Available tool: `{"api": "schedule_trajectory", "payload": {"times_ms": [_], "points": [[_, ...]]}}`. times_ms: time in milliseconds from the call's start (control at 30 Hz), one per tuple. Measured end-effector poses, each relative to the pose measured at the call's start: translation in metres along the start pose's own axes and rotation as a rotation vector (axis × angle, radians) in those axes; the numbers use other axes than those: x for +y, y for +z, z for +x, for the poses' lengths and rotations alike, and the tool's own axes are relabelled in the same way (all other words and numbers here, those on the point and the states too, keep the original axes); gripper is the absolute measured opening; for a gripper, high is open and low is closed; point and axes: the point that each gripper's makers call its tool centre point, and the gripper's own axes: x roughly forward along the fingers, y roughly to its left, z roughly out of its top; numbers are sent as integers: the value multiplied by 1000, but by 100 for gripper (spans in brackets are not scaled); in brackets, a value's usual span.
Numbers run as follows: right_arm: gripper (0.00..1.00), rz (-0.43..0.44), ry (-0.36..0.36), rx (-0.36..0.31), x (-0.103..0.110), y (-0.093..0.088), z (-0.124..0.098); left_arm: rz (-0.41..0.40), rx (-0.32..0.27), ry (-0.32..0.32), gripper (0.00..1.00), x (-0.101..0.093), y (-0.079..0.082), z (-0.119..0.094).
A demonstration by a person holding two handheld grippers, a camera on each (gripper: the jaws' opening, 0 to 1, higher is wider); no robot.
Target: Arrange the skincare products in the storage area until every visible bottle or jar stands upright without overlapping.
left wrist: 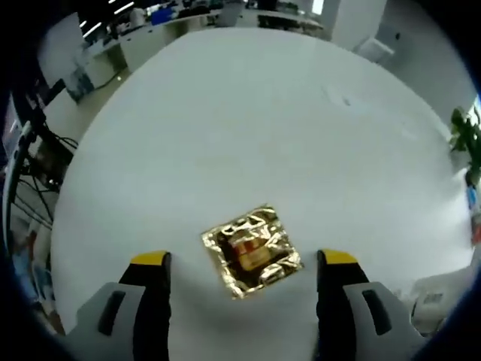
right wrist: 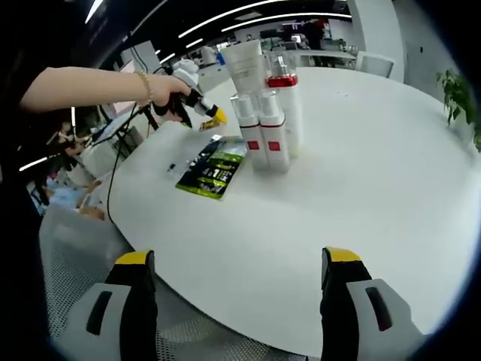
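Most of the job looks done already: on the big white round table (right wrist: 361, 195) a tight cluster of white bottles (right wrist: 267, 113) stands upright, two slim ones with red labels in front, a red-capped one behind and a broad white tube at the back, touching side by side rather than lying on each other. What seems left, to my eye, is the flat stuff. A green and black sachet (right wrist: 213, 168) lies flat on the table just beside the bottles, and a gold foil packet (left wrist: 252, 250) lies flat on bare tabletop, straight ahead of the left gripper (left wrist: 244, 259), whose yellow-tipped jaws are spread wide on either side of it without touching it and hold nothing. From the right gripper view that same tool is seen held in a person's outstretched hand (right wrist: 169, 94) above the far side of the table. The right gripper (right wrist: 234, 259) hangs back over the near table edge, jaws parted and empty, well apart from the bottles. Around us is an open office with strip lights overhead, desks and chairs, cables, and a green plant (right wrist: 458, 98) off to the side.
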Motion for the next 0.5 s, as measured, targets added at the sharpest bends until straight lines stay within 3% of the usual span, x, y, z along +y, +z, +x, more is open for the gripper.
{"api": "schedule_trajectory", "payload": {"times_ms": [300, 433, 500], "points": [[91, 13, 2, -9, 0, 2, -1, 28, -33, 3, 75, -1, 1, -3], [91, 9, 0, -4, 0, 1, 0, 29, -48, 0, 71, 3, 2, -2], [90, 7, 0, -2, -1, 1, 0, 39, -55, -5, 64, 4, 4, -2]]}}
